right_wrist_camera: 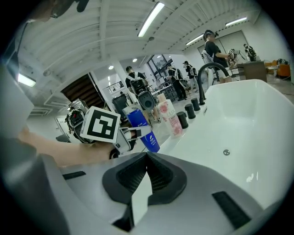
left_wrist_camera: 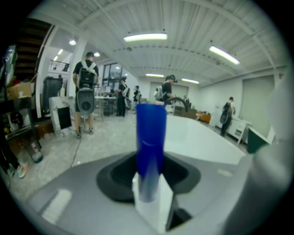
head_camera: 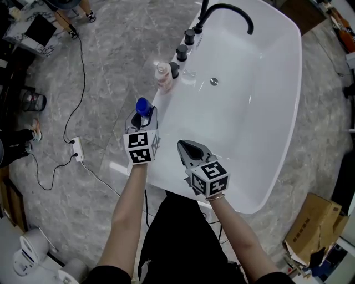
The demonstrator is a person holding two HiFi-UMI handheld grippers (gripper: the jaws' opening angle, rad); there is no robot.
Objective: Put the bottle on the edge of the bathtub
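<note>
The left claw (head_camera: 142, 117) is clamped on the blue bottle (head_camera: 142, 105), a smooth plastic cylinder with white print. It holds the bottle at the near-left rim of the bathtub (head_camera: 277, 111); whether the bottle touches the rim cannot be told. The tub is glossy white and rounded, with a small metal drain (head_camera: 214, 81) in its bottom. Ahead of that claw on the same rim stands a clear pink-labelled bottle (head_camera: 163, 76), then three stubby black knobs (head_camera: 182, 52) and a curved black spout (head_camera: 227, 11). The right claw (head_camera: 184, 146) hangs just beside the left one over the tub's near end, its ribbed black jaws pressed together with nothing between them. Left of the left claw lies grey veined stone floor (head_camera: 111, 55) — a white power strip (head_camera: 77, 148) and its cable trail across it.
</note>
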